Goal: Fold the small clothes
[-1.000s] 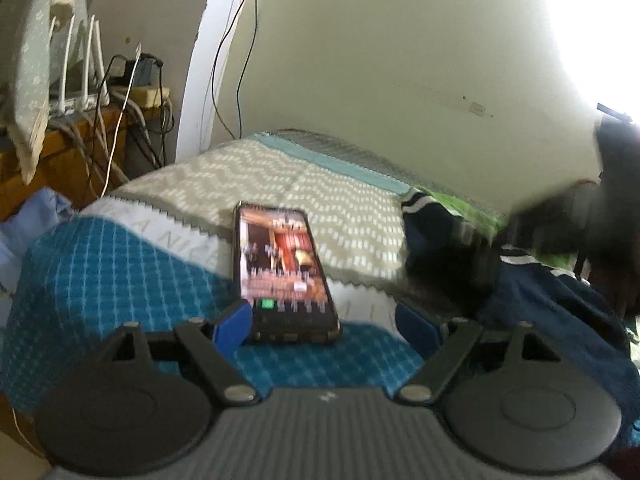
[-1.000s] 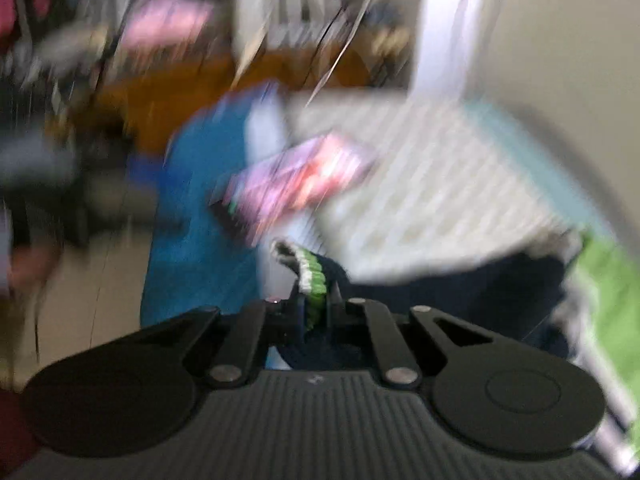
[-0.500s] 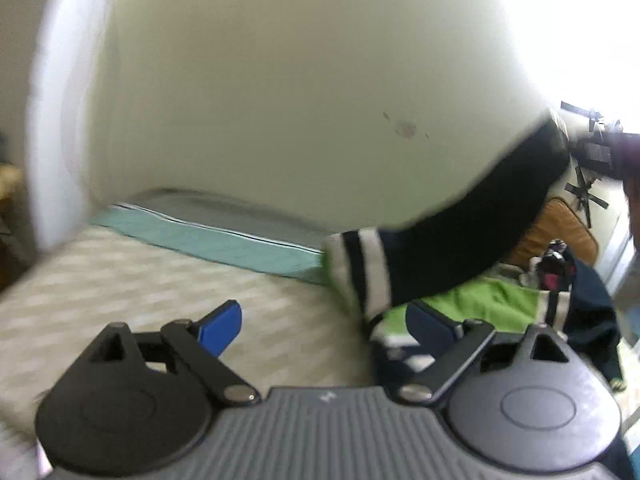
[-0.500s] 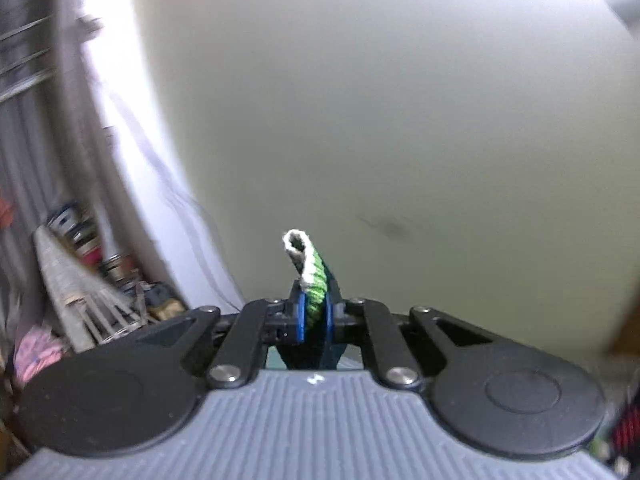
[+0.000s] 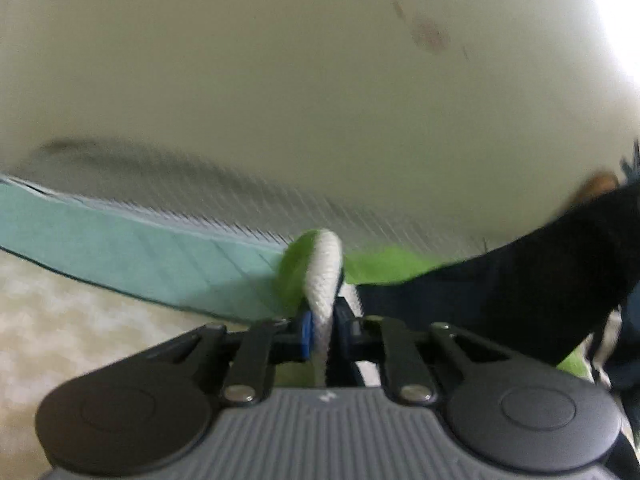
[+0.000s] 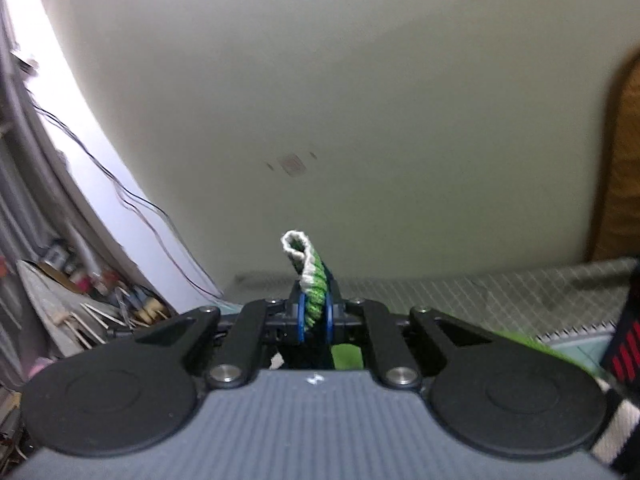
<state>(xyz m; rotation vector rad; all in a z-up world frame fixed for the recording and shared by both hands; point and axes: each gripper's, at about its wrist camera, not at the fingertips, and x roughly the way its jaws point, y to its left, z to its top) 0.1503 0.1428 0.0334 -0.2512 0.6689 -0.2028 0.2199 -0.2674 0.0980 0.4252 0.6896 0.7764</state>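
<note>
Between the blue pads of the left gripper (image 5: 323, 330) sits a white knitted hem of the small garment (image 5: 520, 280), with a lime-green band beside it; the jaws are pressed together on that edge. From there the dark navy cloth stretches off to the right, lifted clear of the bed, and a white stripe shows low at the right. The right gripper (image 6: 314, 318) is likewise closed tight, pinching another edge of the same garment (image 6: 310, 280): a green ribbed strip with a curled white rim stands up out of its jaws, and navy and green cloth hangs below them.

Under the cloth lies the bed (image 5: 80, 320), covered near its front edge in a pale cream patterned sheet, with a teal band (image 5: 140, 256) across it and a grey diamond-weave strip (image 6: 480, 292) along the far edge against the wall. That cream wall (image 6: 360, 100) fills most of both views and carries a small reddish mark (image 6: 294, 164). At the left in the right wrist view, thin black cables (image 6: 132, 200) run down a pale curved frame toward a cluttered shelf (image 6: 80, 292), too blurred to read. A brown panel (image 6: 624, 160) stands at the right edge, and a black strap with red marks (image 6: 624, 344) hangs in front of it.
</note>
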